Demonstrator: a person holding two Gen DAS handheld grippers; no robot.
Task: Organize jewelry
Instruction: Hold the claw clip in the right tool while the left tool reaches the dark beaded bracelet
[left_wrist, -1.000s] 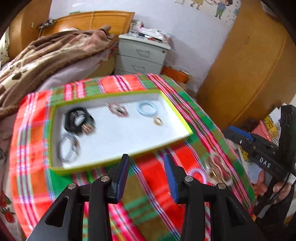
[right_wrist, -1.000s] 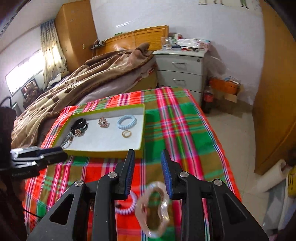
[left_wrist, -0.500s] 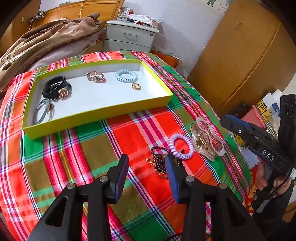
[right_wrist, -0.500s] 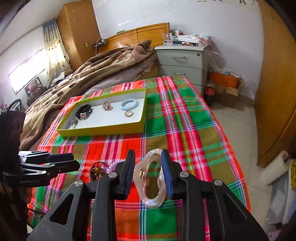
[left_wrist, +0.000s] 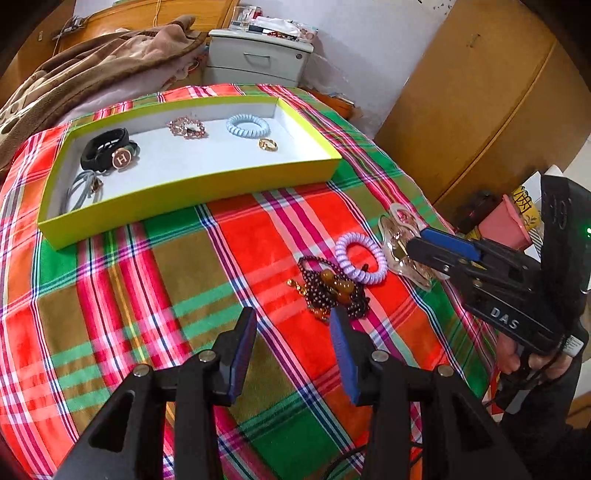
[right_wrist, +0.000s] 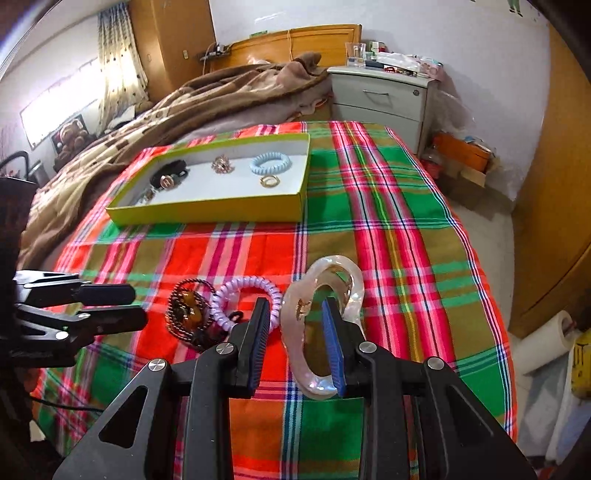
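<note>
— Which one goes next?

— The pearly see-through hair clip (right_wrist: 297, 350), I think. It lies flat on the red and green checked cloth (right_wrist: 388, 240). Its long side runs from 12 to 6 o'clock, the same way the right gripper (right_wrist: 293, 302) points. The fingers are spread. One side of the clip sits between them, but they are not pinching it.

— And the left gripper (left_wrist: 292, 314)?

— Spread too, and empty. The dark bead bracelet with amber stones (left_wrist: 325, 291) is just ahead of it at 1 o'clock, touching the lilac coil hair tie (left_wrist: 345, 243). The right one is nearer the clip.

— Where does it go?

— Into the yellow-green cardboard tray (right_wrist: 207, 214), far off at 11 o'clock. Behind it are a brown blanket (right_wrist: 221, 96) and grey bedside drawers (right_wrist: 380, 99).
</note>
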